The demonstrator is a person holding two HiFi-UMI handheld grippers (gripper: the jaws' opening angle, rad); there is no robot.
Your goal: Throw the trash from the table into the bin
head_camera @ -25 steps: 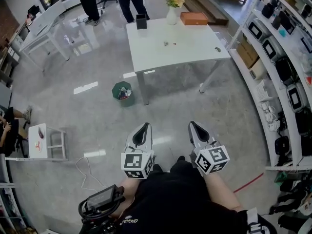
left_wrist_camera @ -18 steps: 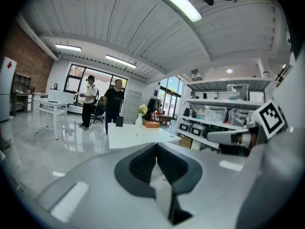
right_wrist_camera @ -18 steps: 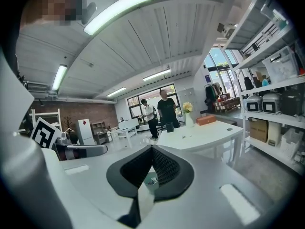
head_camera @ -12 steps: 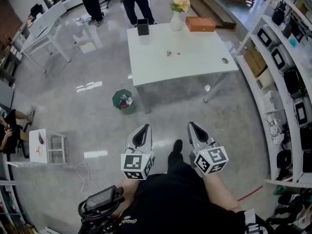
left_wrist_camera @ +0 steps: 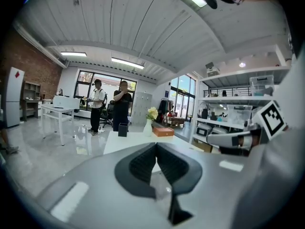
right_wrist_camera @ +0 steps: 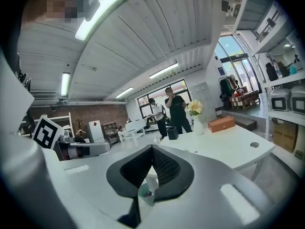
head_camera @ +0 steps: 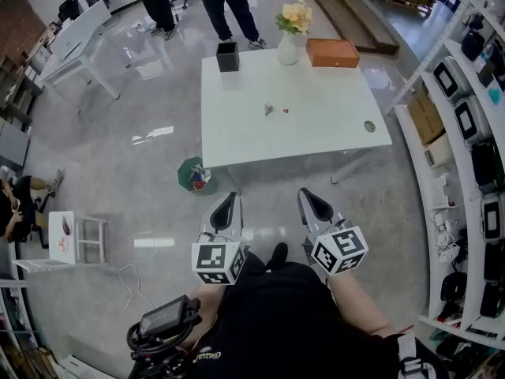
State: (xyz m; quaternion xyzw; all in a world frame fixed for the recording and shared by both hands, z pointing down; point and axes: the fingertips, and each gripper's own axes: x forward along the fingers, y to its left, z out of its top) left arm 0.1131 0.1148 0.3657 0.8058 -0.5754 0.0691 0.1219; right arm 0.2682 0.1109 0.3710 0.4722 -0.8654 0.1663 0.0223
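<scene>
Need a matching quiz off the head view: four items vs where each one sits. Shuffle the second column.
1. green bin
2. orange box
3. black container
4. small scraps

A. far right corner of the table
B. on the floor, by the table's near left corner
C. middle of the tabletop
D. far left corner of the table

Pairs: 1-B, 2-A, 3-D, 4-C
</scene>
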